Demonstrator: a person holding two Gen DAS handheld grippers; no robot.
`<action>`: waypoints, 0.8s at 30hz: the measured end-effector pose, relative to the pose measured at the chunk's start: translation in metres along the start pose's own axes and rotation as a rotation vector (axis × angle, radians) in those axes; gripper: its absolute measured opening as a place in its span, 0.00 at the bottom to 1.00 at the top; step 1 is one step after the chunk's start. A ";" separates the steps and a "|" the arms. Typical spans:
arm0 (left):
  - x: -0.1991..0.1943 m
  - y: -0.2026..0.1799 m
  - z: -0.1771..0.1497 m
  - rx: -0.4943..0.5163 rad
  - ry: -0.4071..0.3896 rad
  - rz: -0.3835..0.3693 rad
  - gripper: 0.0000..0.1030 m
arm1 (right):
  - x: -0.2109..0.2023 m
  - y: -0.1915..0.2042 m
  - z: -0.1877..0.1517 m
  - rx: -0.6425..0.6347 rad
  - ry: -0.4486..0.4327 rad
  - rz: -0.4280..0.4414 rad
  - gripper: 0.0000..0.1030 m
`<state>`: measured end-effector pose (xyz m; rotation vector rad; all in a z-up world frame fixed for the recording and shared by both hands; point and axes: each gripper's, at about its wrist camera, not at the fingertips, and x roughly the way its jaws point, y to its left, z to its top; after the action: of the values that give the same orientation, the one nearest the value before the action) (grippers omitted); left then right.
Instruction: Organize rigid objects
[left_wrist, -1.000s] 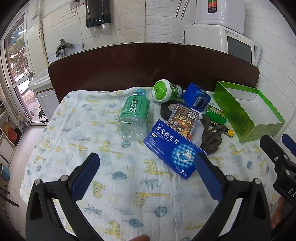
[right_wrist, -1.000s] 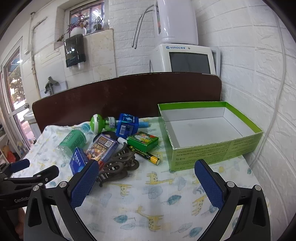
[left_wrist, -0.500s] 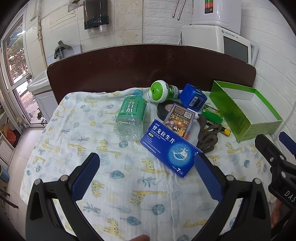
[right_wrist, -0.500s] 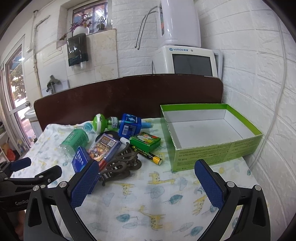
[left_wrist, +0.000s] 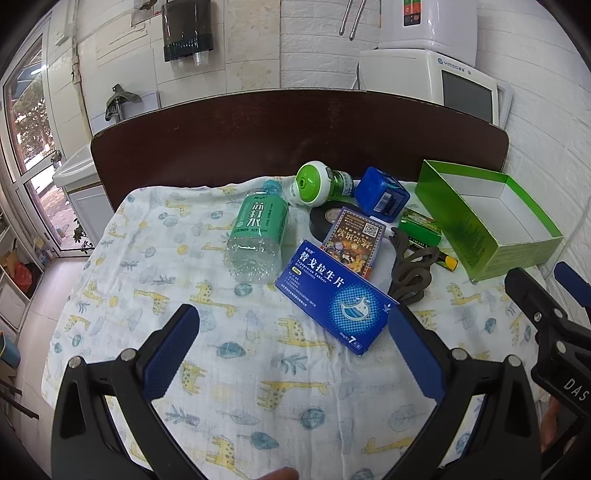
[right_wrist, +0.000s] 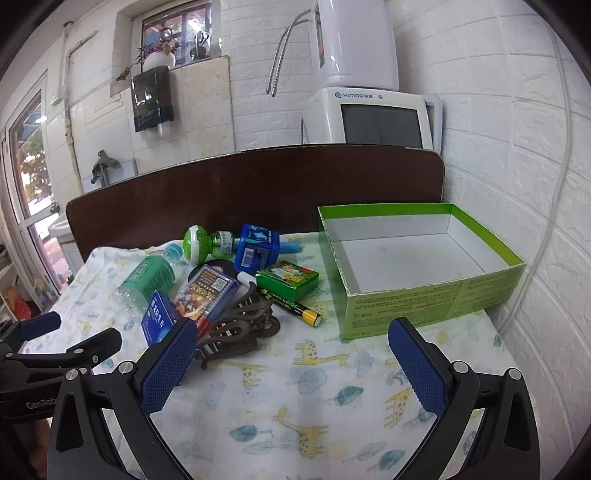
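A pile of items lies on the giraffe-print cloth: a blue medicine box (left_wrist: 334, 295) (right_wrist: 159, 320), a green-label water bottle (left_wrist: 258, 236) (right_wrist: 147, 277), a card box (left_wrist: 352, 240) (right_wrist: 207, 291), a brown hair claw (left_wrist: 410, 273) (right_wrist: 236, 328), a blue cube (left_wrist: 382, 194) (right_wrist: 256, 247), a small green box (left_wrist: 421, 227) (right_wrist: 288, 278), a green-capped device (left_wrist: 314, 182) (right_wrist: 199, 240). An empty green carton (left_wrist: 487, 218) (right_wrist: 417, 291) stands at the right. My left gripper (left_wrist: 291, 350) is open, just short of the medicine box. My right gripper (right_wrist: 291, 358) is open, empty, before the carton.
A dark wooden headboard (left_wrist: 295, 136) bounds the far edge. A white brick wall (right_wrist: 524, 184) is close on the right. A black tape roll (left_wrist: 325, 218) and a marker (right_wrist: 295, 306) lie in the pile. The right gripper shows in the left wrist view (left_wrist: 550, 321).
The left gripper has drifted slightly, so the pile sits a little lower and left in its view. The right gripper has shifted slightly. Both stay open and empty.
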<state>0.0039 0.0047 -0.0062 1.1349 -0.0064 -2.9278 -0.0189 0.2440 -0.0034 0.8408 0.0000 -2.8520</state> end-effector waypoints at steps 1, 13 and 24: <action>0.000 0.000 0.000 0.001 0.000 0.000 0.99 | 0.000 0.000 0.000 0.000 0.000 0.000 1.00; 0.000 -0.002 0.001 0.001 -0.003 0.003 0.99 | 0.000 0.001 0.001 -0.004 0.000 0.004 1.00; 0.005 0.002 0.001 -0.007 0.010 0.010 0.99 | 0.004 0.006 0.000 -0.009 0.015 0.016 1.00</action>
<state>-0.0011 0.0028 -0.0088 1.1445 -0.0014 -2.9111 -0.0215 0.2374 -0.0059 0.8568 0.0082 -2.8287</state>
